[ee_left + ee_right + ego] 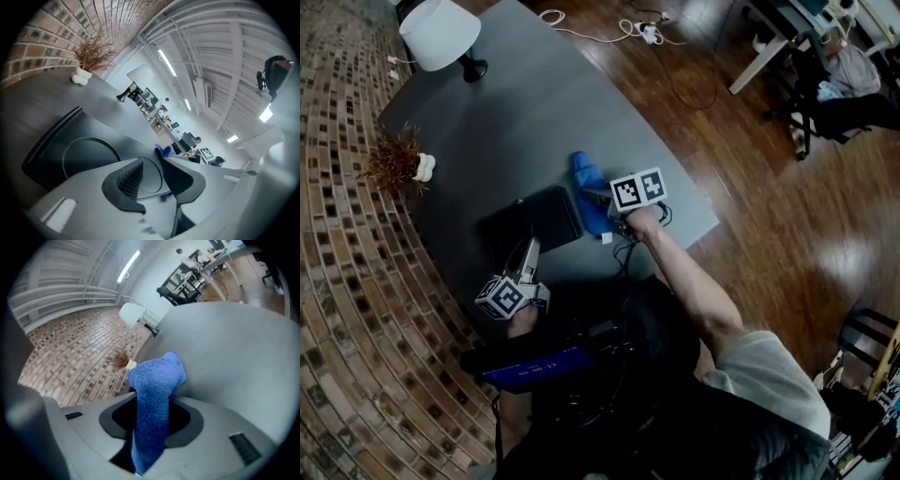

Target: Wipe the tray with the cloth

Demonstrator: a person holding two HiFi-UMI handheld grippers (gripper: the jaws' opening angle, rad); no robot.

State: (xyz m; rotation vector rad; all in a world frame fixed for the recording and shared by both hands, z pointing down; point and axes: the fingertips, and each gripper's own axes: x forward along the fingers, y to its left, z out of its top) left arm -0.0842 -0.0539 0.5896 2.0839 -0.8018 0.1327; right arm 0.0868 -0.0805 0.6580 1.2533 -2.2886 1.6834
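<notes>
Nearest you, your left gripper (528,255) is clamped on the near edge of the one black tray (546,214), which lies close to the near edge of the grey table (516,112). Just right of the tray, your right gripper (612,211) pinches the single blue cloth (586,187). The cloth's long axis runs away from you alongside the tray, its free end pointing toward the far edge. Farther off stand one dried plant (394,161) at the left edge and one lamp (441,33) at the far corner.
</notes>
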